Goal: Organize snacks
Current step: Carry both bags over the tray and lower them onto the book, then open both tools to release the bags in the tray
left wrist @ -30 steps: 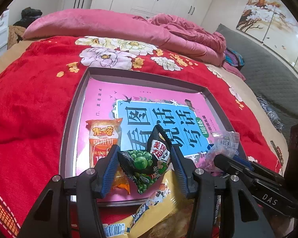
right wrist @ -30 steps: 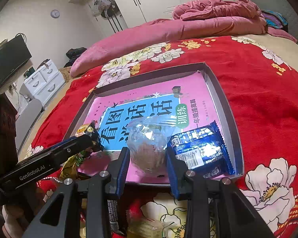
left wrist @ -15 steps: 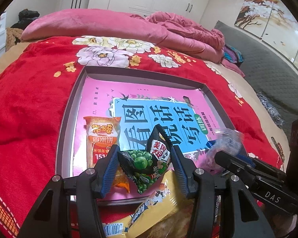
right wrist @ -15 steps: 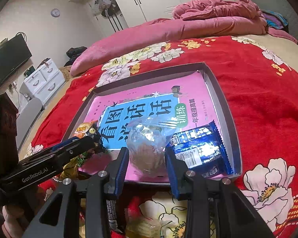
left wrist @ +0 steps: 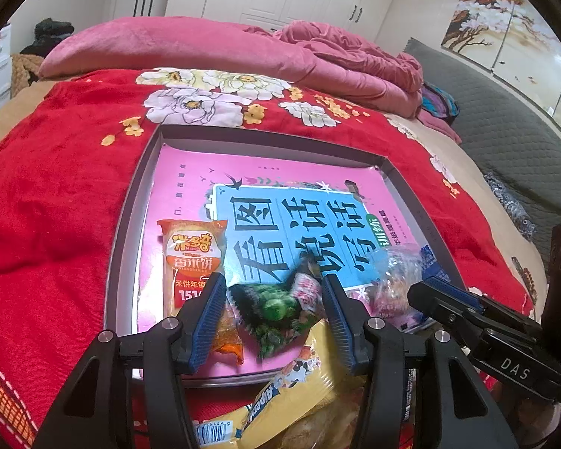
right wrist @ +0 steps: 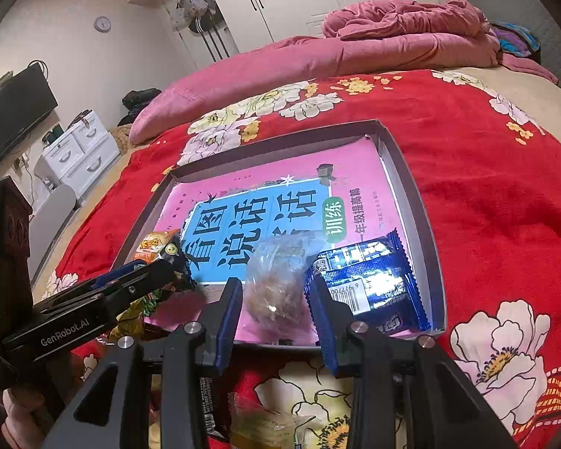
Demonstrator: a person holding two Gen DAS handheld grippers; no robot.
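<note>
A grey shallow box [left wrist: 131,224] [right wrist: 422,217] lies on the red bed cover with a pink and blue book [left wrist: 280,220] [right wrist: 265,217] inside. My left gripper [left wrist: 273,310] stands open around a green pea snack packet [left wrist: 276,307] that looks blurred, dropping onto the box's near edge. An orange rice-cracker packet [left wrist: 190,258] lies in the box at the left. My right gripper [right wrist: 275,292] holds a clear bag with a brown cake [right wrist: 276,280] over the box's near edge. A blue packet [right wrist: 370,284] lies in the box at the right.
A yellow snack bag [left wrist: 299,385] and other packets [right wrist: 265,422] lie on the cover in front of the box. A pink quilt [left wrist: 243,52] is heaped at the far end of the bed. White drawers [right wrist: 78,153] stand beside the bed.
My left gripper's jaws have opened wider and the green pea packet has slipped down, now blurred. My right gripper has hardly moved with the clear bag.
</note>
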